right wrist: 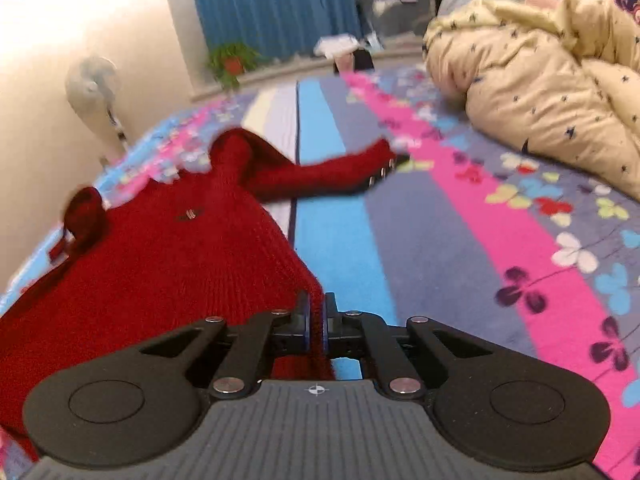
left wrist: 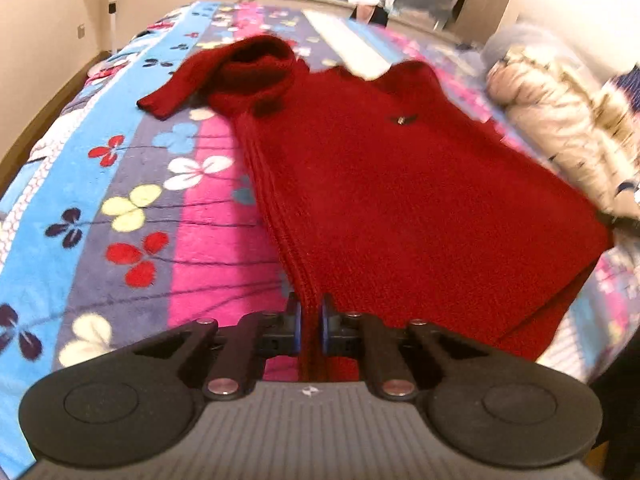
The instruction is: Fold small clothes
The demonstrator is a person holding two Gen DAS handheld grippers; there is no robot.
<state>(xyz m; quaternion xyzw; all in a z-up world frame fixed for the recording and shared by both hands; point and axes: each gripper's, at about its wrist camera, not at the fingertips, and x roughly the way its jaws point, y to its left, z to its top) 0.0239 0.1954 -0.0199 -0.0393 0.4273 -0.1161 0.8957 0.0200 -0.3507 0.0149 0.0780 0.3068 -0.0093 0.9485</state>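
- On the bed (left wrist: 120,168), over its flowered cover, the red sweater (left wrist: 380,184) lies spread front-up, collar at the far end and hem towards the camera.
- Left hand-held gripper (left wrist: 311,322): its jaws stand narrow, pinching the ribbed hem corner on the sweater's left edge; red knit shows squeezed between the blue pads.
- Right hand-held gripper (right wrist: 318,322): likewise clamped on the opposite hem corner of the sweater (right wrist: 160,264), with a thin ridge of cloth pinched between the pads.
- One sleeve (right wrist: 340,168) reaches out sideways over the cover; the other sleeve (left wrist: 172,88) lies bunched beside the collar.
- Step in hand, as I judge it: carrying the hem up and over towards the collar for a halfway fold.
- To do it well: raise both corners together and level, keeping the hem taut between them so the knit does not sag or twist.
- Set the hem down square with the shoulders before letting go; the loose sleeves probably need tucking in first, or they will stick out of the fold.
- Risk: thick knit can slip from a shallow pinch, so avoid jerks.
- A cream quilt (right wrist: 540,72) lies well apart.
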